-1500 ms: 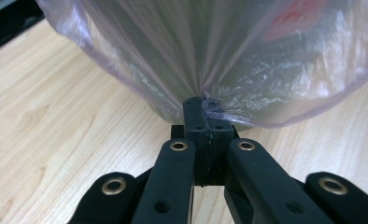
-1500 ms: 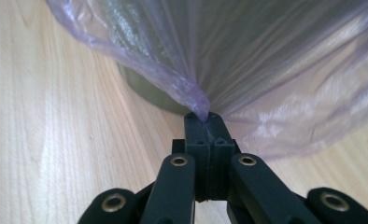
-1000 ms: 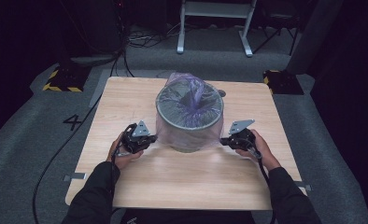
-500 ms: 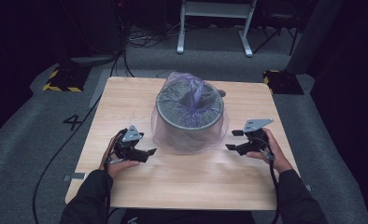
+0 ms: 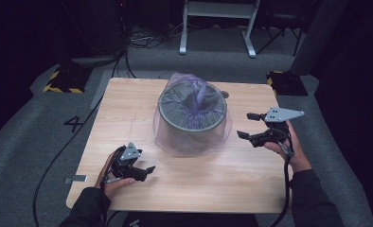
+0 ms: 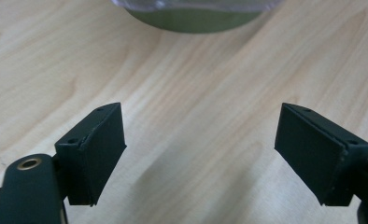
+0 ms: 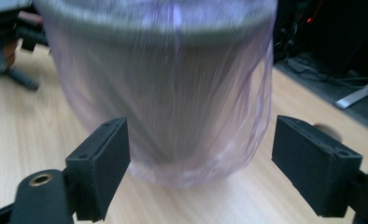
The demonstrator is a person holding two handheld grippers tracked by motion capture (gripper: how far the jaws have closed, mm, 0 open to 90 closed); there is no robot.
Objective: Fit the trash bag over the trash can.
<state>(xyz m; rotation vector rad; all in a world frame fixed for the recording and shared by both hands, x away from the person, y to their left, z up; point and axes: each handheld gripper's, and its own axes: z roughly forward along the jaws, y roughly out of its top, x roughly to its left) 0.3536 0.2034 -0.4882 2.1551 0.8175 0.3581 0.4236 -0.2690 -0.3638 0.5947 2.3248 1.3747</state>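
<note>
1. Dark room sitting around a light wooden desk [image 5: 128,113]; grey carpet underneath, black cables trailing on the floor, white metal frame legs [image 5: 217,19] standing behind the desk.
2. Grey mesh waste bin [image 5: 192,118] standing upright at the desk centre, slightly toward the far edge.
3. Translucent purple bag liner [image 5: 194,94] sitting in the bin: its film is folding over the rim and draping down the outside wall to the desk, and a bunched part is hanging inside the bin.
4. Left tool [image 5: 146,169] resting low near the front left of the desk, held in the person's left hand [image 5: 111,182], well apart from the bin.
5. Left tool jaws standing wide, nothing between them. In the left gripper view, the left tool [image 6: 201,154] is showing bare wood between the pads, with the bin base [image 6: 191,18] at the top edge.
6. Right tool [image 5: 248,125] hovering off the desk to the right of the bin, held in the person's right hand [image 5: 288,146], pointing at the bin wall, near it but not touching.
7. Right tool jaws have just been opening, now spread wide, with nothing pinched. In the right gripper view, the right tool [image 7: 201,168] is framing the bag-covered bin [image 7: 173,93] ahead; pads clear of the film.
8. Left tool also showing at the far left of the right gripper view, beyond the bin.
</note>
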